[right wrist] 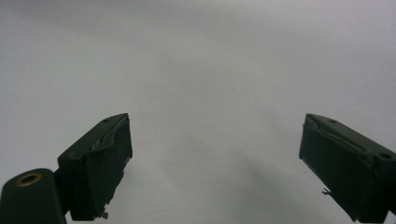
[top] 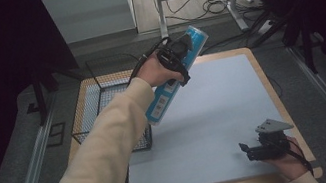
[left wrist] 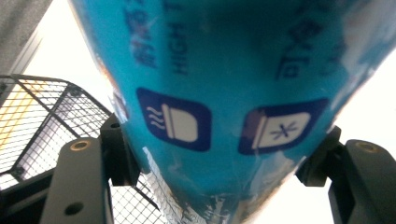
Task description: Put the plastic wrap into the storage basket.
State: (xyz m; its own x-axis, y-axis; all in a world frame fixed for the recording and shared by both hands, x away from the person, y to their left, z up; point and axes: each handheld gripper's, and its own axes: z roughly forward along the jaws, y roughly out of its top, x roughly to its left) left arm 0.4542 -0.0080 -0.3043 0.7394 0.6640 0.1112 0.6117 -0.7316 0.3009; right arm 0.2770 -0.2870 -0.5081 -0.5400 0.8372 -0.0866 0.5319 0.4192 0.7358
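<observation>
- Left tongs (top: 183, 50) clamp a blue pack (top: 176, 76), held tilted in the air beside the wire basket (top: 101, 100).
- Right tongs (top: 247, 150) gape empty, low over the surface (top: 217, 122).

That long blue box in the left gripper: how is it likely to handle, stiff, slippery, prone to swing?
The blue box looks stiff: it stays straight though tilted in mid-air. Its glossy printed face may slip between the left gripper jaws. Gripped near mid-length, it probably won't swing much, and seems light for its size.
</observation>
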